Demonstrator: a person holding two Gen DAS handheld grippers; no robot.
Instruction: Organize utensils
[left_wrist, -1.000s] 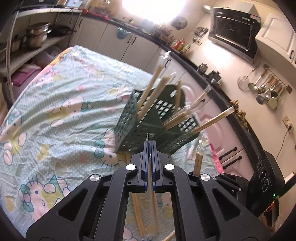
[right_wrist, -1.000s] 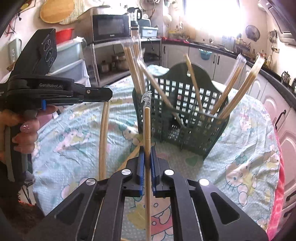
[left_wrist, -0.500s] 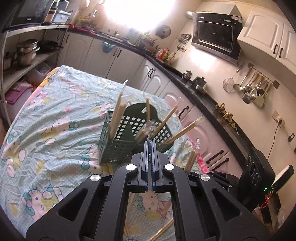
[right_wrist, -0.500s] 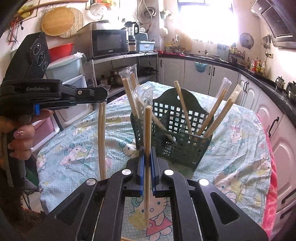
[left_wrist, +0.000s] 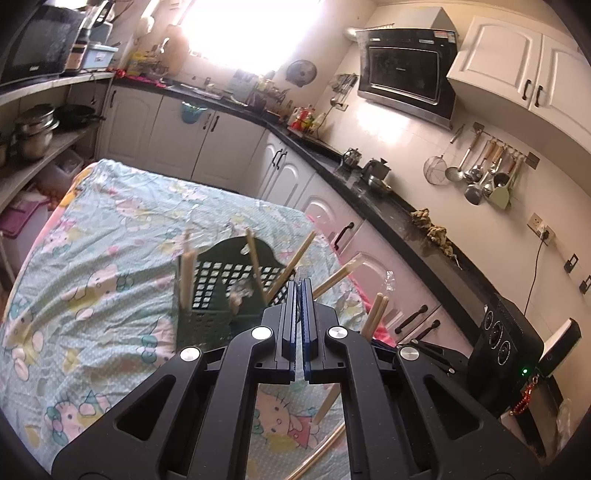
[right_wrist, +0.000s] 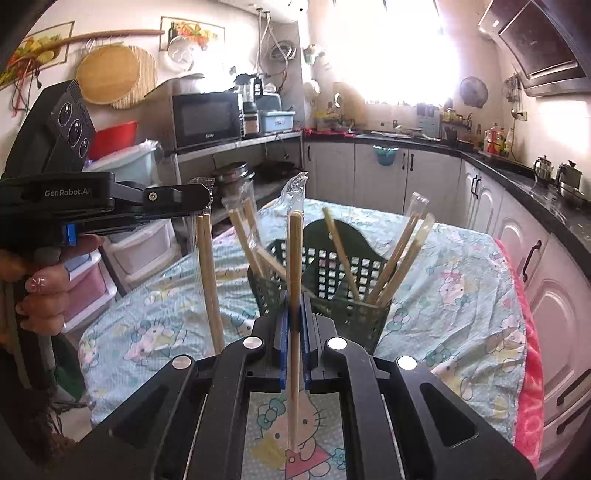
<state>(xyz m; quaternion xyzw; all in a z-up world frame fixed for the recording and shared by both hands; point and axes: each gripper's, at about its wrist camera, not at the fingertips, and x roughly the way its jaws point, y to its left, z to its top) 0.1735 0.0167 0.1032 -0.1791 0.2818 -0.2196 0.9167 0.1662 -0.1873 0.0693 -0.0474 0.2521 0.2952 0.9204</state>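
Observation:
A dark green lattice basket (left_wrist: 218, 295) (right_wrist: 332, 280) stands on the table and holds several wrapped pairs of wooden chopsticks leaning outward. My right gripper (right_wrist: 294, 295) is shut on a wrapped chopstick pair (right_wrist: 294, 258), held upright in front of the basket. My left gripper (left_wrist: 299, 286) is shut on the clear wrapper top of another chopstick pair, which hangs below it in the right wrist view (right_wrist: 208, 280). The left gripper (right_wrist: 207, 197) shows there at the left, above and beside the basket.
The table carries a light blue cartoon cat cloth (left_wrist: 110, 240). Loose chopsticks (left_wrist: 325, 446) lie on it near my left gripper. Kitchen counters and cabinets (right_wrist: 535, 221) run along the right. Shelves with a microwave (right_wrist: 207, 118) and pots stand at the left.
Both grippers have risen and pulled back from the basket, so it looks smaller and lower. Each still holds its chopstick pair.

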